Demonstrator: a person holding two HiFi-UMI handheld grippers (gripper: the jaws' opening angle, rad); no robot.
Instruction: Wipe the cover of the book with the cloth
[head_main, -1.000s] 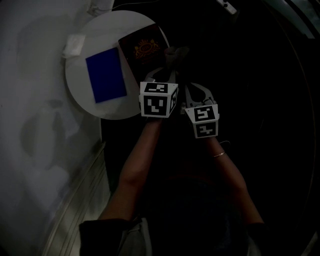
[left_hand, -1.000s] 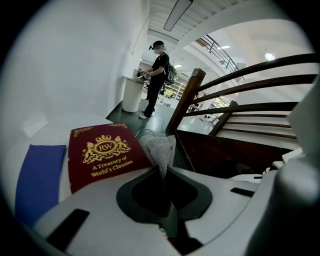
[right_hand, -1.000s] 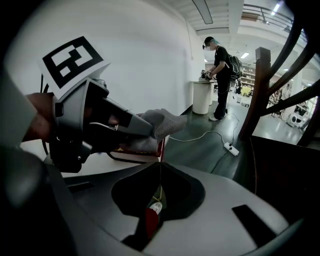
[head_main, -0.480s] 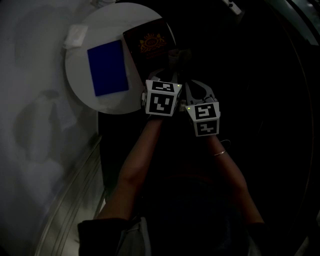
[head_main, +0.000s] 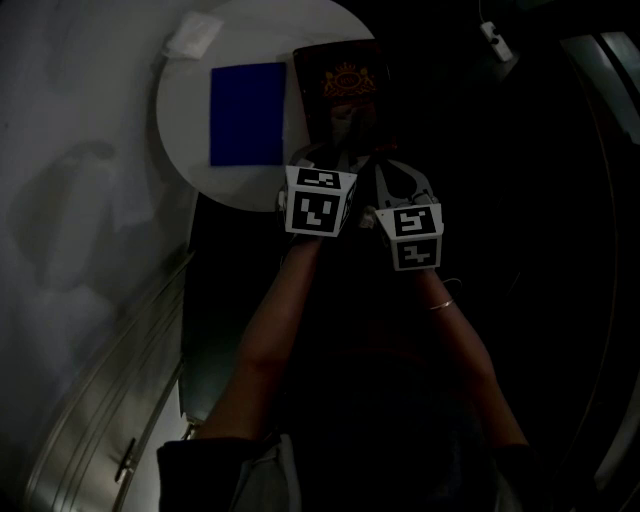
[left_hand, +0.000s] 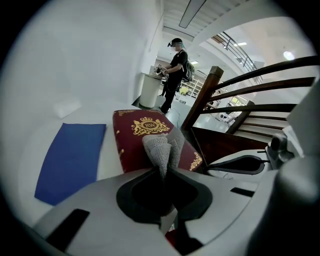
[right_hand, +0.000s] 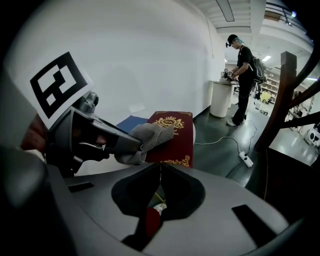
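Observation:
A dark red book (head_main: 345, 80) with a gold crest lies on the round white table (head_main: 190, 110), and its near right part juts past the rim. My left gripper (head_main: 338, 150) is shut on a grey cloth (left_hand: 162, 146), which rests on the near half of the red cover (left_hand: 145, 127). The left gripper's fingers (right_hand: 107, 140) and the cloth (right_hand: 147, 137) also show in the right gripper view. My right gripper (right_hand: 160, 170) is shut on the book's near edge; red cover and pale pages show between its jaws. Its marker cube (head_main: 410, 237) is right of the left one.
A flat blue book (head_main: 247, 112) lies on the table left of the red one, and a small white object (head_main: 192, 35) sits at the table's far left. Dark wooden stair rails (left_hand: 240, 85) rise on the right. A person (right_hand: 245, 70) stands far off by a white pedestal.
The cloth has moved from beside the red book's right edge onto its cover. Both grippers stay close together, and the table now sits further right in the head view.

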